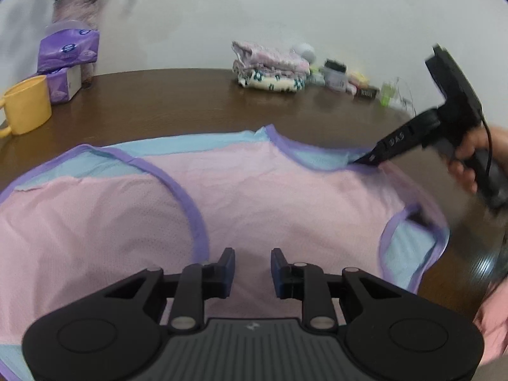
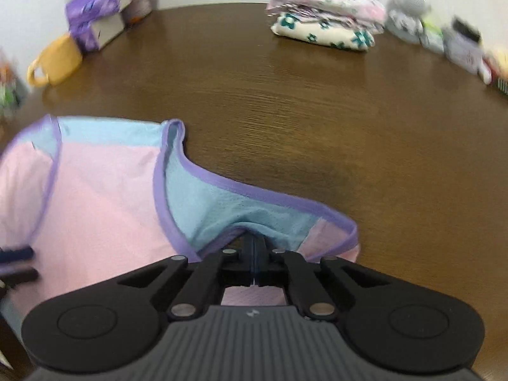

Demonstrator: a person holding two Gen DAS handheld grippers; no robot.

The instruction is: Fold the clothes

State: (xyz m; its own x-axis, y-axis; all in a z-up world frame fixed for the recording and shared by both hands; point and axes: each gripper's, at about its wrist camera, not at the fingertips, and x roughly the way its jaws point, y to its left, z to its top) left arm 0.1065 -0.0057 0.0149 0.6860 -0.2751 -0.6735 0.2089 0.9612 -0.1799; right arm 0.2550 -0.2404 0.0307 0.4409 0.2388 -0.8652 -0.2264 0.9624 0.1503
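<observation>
A pink and light-blue sleeveless top with purple trim (image 1: 254, 197) lies spread flat on the brown table (image 1: 190, 101). My left gripper (image 1: 253, 268) is open and hovers over the pink fabric near its lower middle. My right gripper (image 2: 255, 247) is shut on the top's purple-trimmed shoulder edge (image 2: 241, 209). It also shows in the left wrist view (image 1: 365, 158), pinching the cloth at the far right. The left gripper's fingertips (image 2: 19, 263) show at the left edge of the right wrist view.
A stack of folded clothes (image 1: 270, 68) sits at the back of the table, also in the right wrist view (image 2: 324, 25). A yellow mug (image 1: 25, 104), purple tissue packs (image 1: 68, 60) and a plant pot stand back left. Small clutter (image 1: 349, 82) lines the back right.
</observation>
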